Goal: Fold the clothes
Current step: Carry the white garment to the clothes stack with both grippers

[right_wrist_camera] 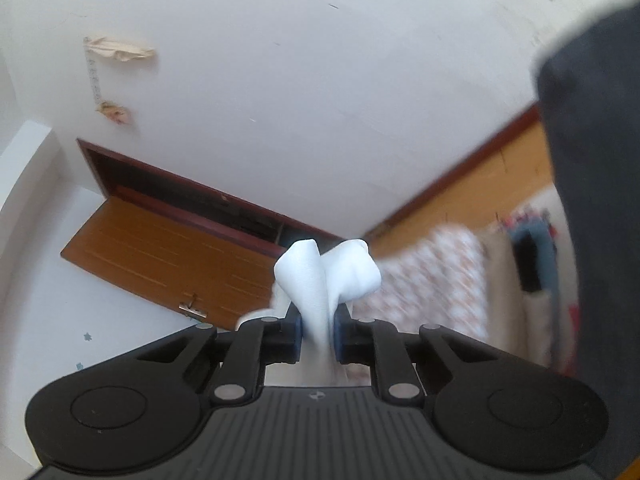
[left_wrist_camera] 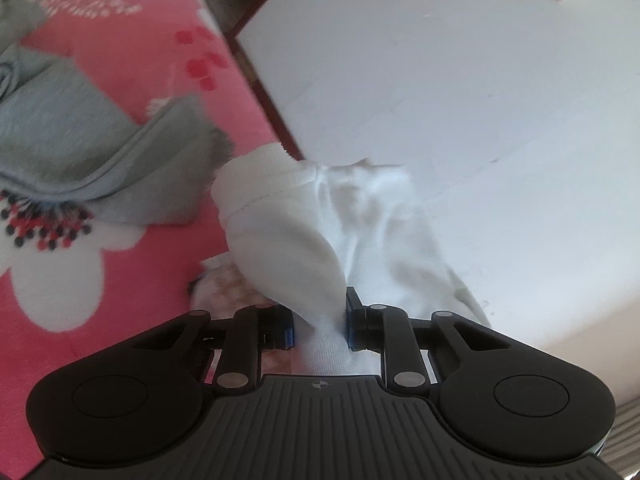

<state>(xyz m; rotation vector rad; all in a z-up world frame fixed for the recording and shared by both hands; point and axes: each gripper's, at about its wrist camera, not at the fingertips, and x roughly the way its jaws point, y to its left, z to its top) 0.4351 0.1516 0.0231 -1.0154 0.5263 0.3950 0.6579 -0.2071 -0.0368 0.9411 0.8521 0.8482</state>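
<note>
Between pads, left gripper (left_wrist_camera: 320, 320) and right gripper (right_wrist_camera: 318, 330) each pinch white garment (left_wrist_camera: 320, 216); fabric hides fingertips.

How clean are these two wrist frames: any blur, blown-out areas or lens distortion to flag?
Left wrist view: the grey garment and pink floral blanket are motion-smeared; the white garment nearly merges with the bright wall. Right wrist view: the patterned fabric and dark cloth at the right edge are blurred, fisheye tilts and bends the door, and the white cloth stays fairly sharp.
</note>
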